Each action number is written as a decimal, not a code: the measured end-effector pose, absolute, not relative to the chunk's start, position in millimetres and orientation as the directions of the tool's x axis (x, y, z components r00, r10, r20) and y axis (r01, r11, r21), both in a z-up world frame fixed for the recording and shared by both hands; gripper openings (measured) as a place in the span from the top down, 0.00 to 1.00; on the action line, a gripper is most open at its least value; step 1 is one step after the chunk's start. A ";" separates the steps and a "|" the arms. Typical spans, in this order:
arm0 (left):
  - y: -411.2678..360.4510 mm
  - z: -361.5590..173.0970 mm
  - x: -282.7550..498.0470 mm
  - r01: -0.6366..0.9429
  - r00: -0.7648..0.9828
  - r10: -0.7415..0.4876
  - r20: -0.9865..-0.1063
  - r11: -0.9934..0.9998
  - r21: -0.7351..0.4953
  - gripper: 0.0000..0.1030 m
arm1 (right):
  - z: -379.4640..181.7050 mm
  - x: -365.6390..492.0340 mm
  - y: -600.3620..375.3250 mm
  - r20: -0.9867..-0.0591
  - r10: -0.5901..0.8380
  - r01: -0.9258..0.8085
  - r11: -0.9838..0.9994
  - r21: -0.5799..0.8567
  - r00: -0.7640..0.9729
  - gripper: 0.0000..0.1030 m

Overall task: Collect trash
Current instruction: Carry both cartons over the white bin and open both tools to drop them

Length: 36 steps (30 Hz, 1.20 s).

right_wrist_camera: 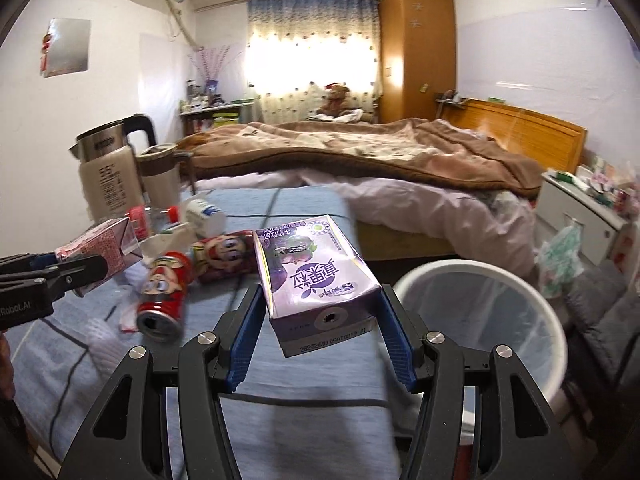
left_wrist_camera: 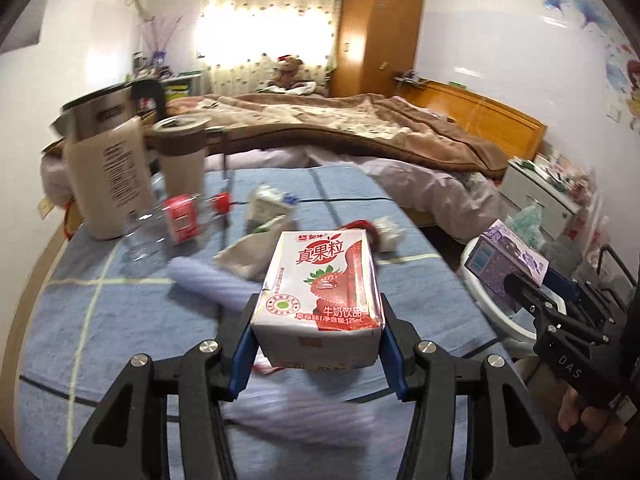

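The left claw [left_wrist_camera: 318,320] is clamped on a strawberry milk carton [left_wrist_camera: 320,284], its blue pads pressed to the carton's two narrow sides; we read this grip as chosen so the box rides upright and clear of the counter [left_wrist_camera: 100,312], a surface under a blue checked cloth. At the far left of that counter we see an electric kettle [right_wrist_camera: 105,168] and a lidded cup [right_wrist_camera: 160,178], both upright and set back against the edge, presumably keepers rather than waste. In front of them lies the rest of the trash: a clear bottle with a red cap [right_wrist_camera: 166,216], a crumpled white carton [right_wrist_camera: 206,212], tissue, and two red cartoon-printed cans [right_wrist_camera: 164,298] on their sides, touching one another. Further right, the right claw [right_wrist_camera: 320,324] grips a purple milk carton [right_wrist_camera: 316,276] the same way, print upside down and straw hole toward the camera, the jaws spread fairly wide because the box fills them. Just right of the counter's edge stands a white bin [right_wrist_camera: 472,276] lined with a clear bag, near the purple carton, so we judge both cartons are being carried toward it. Neither carton is yet over the rim.
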State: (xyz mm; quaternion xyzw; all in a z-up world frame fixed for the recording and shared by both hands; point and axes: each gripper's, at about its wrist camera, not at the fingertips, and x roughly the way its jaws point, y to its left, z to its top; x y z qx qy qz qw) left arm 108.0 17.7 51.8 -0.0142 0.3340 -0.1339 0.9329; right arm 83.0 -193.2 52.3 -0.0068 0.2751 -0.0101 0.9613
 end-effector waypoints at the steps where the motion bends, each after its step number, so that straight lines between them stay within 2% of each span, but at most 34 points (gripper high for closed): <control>1: 10.8 51.7 107.8 0.256 0.737 -0.275 -0.618 0.959 -0.122 0.47 | 53.6 80.5 -200.9 -0.527 -0.040 0.034 0.999 -0.021 0.849 0.44; 8: -55.5 46.4 111.5 0.370 0.690 -0.370 -0.622 0.919 -0.137 0.47 | 58.0 65.0 -257.4 -0.529 -0.103 0.126 0.992 0.007 0.843 0.44; 18: -134.2 36.8 121.1 0.488 0.605 -0.469 -0.643 0.857 -0.166 0.47 | 41.1 59.0 -325.9 -0.583 -0.154 0.236 0.969 0.067 0.798 0.44; 27: -195.6 15.3 136.9 0.550 0.519 -0.497 -0.695 0.817 -0.174 0.46 | 14.5 74.9 -373.3 -0.673 -0.174 0.305 0.949 0.081 0.719 0.44; 34: -212.8 10.3 141.8 0.559 0.498 -0.499 -0.709 0.810 -0.177 0.46 | 3.1 83.2 -381.5 -0.705 -0.204 0.319 0.947 0.033 0.679 0.44; 36: -212.8 9.6 145.2 0.553 0.487 -0.504 -0.713 0.810 -0.194 0.41 | 0.1 84.5 -382.9 -0.716 -0.204 0.321 0.947 0.029 0.668 0.43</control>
